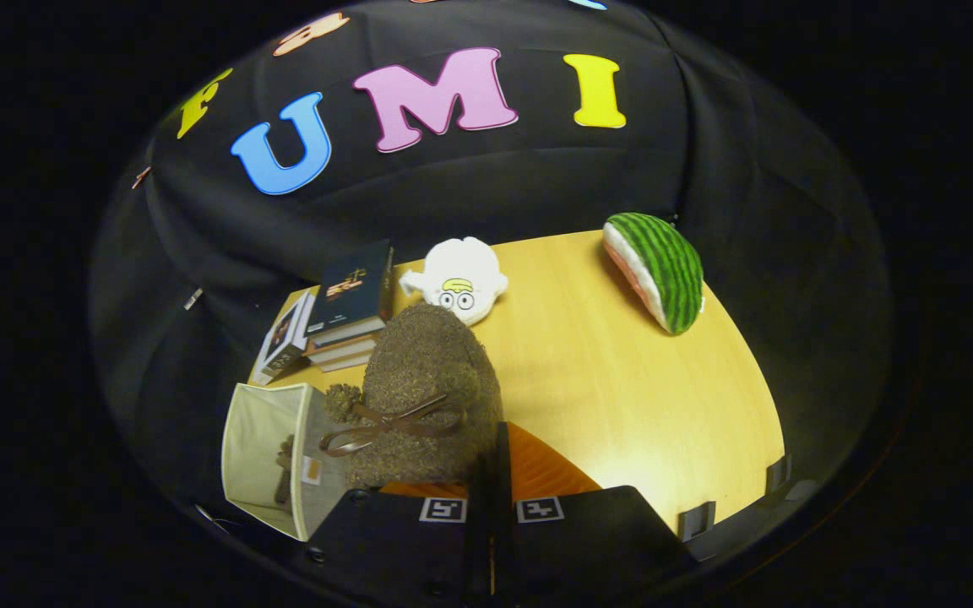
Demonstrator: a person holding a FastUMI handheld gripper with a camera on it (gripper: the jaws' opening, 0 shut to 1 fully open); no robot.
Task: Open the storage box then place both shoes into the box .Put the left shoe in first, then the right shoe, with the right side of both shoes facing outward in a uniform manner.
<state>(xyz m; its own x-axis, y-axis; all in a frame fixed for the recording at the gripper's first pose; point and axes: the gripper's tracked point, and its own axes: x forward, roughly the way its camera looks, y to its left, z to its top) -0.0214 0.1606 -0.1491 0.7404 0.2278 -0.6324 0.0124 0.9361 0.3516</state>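
So in the gripper view, the wooden table [622,380] has plenty of bare surface ahead of the fingers and off to their right, running out to its curved near edge. Far beyond the fingers on the right sits a watermelon-slice plush [657,268], close to the back edge. Straight beyond, a white plush toy [459,279] lies by the wall, with a stack of books [343,317] to its left.

The gripper [493,473] has its fingers drawn nearly together, pinched on the fuzzy brown shoe [427,397], which has a brown ribbon bow and an orange sole showing just by the fingertips. The shoe is up off the table, right ahead of the fingers.

The storage box [271,456] stands open just left of the fingers, beside the shoe, with something dark inside, too hidden to tell.
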